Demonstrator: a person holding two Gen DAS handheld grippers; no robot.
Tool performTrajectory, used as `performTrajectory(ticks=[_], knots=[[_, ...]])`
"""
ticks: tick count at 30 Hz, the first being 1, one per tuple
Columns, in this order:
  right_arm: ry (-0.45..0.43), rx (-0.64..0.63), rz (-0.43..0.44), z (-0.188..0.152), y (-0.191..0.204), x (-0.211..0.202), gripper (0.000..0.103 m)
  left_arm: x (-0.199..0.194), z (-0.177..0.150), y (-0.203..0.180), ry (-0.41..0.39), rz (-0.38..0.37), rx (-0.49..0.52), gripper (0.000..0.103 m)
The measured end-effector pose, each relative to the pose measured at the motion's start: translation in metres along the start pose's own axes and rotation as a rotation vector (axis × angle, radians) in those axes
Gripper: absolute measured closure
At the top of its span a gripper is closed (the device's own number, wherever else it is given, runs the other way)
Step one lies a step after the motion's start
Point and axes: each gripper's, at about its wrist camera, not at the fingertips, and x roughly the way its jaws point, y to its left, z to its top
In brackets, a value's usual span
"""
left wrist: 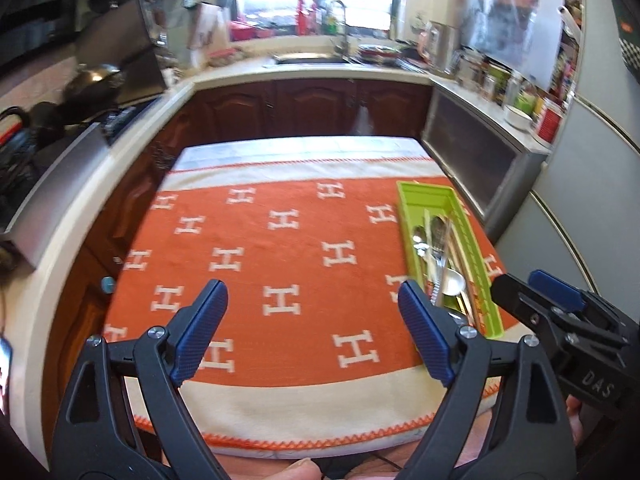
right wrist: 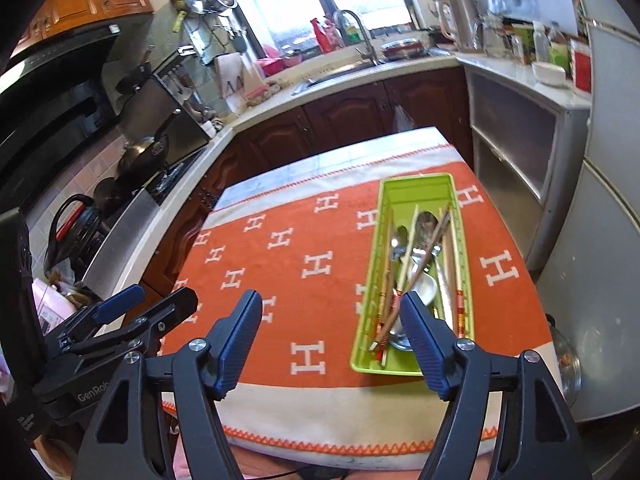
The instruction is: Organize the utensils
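Observation:
A long green utensil tray [right wrist: 418, 188] lies on the right side of the orange cloth with white H marks [right wrist: 288, 264]. Metal spoons [right wrist: 425, 222] and wooden chopsticks [right wrist: 451, 264] lie mixed in it. In the left wrist view the same tray [left wrist: 424, 194] sits at the right with spoons [left wrist: 438, 228] inside. My left gripper [left wrist: 312, 300] hangs open over bare cloth, nothing between its fingers. My right gripper [right wrist: 332, 312] is open too, above the cloth just left of the tray's near end, holding nothing. Each gripper shows at the edge of the other's view.
The cloth covers a small table [left wrist: 296, 146] with a drop on every side. Dark wood cabinets [left wrist: 312, 104] and a counter with a sink [right wrist: 340, 72] run behind. A stove with pans [right wrist: 140, 156] is at the left, a grey cabinet [right wrist: 516, 136] and fridge at the right.

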Motion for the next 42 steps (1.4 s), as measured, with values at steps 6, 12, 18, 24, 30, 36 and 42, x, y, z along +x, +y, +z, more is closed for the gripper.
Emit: performTrajectory(ticks=[6,12,18,24,30,36,42], knots=[[-0.034,-0.076,0.006,0.0,0.038,-0.012,0.022,-0.02,-0.007,0.024,-0.002,0.118,-0.037,0.016],[-0.022,-0.102,0.02,-0.003,0.063,-0.011,0.018,-0.026,-0.009,0.046,-0.015,0.142,-0.085,0.016],[0.002,-0.098,0.023,-0.001,0.068,0.006,0.017,-0.016,-0.008,0.053,0.002,0.145,-0.079,0.016],[0.015,-0.104,0.015,0.001,0.07,0.02,0.017,-0.009,-0.007,0.053,0.012,0.145,-0.084,0.016],[0.031,-0.102,0.015,0.001,0.071,0.031,0.017,-0.001,-0.008,0.058,0.02,0.142,-0.096,0.016],[0.025,-0.106,0.009,0.002,0.071,0.034,0.017,0.006,-0.008,0.062,0.032,0.143,-0.106,0.016],[0.009,-0.118,0.003,0.002,0.074,0.033,0.017,0.01,-0.009,0.062,0.045,0.135,-0.101,0.016]])
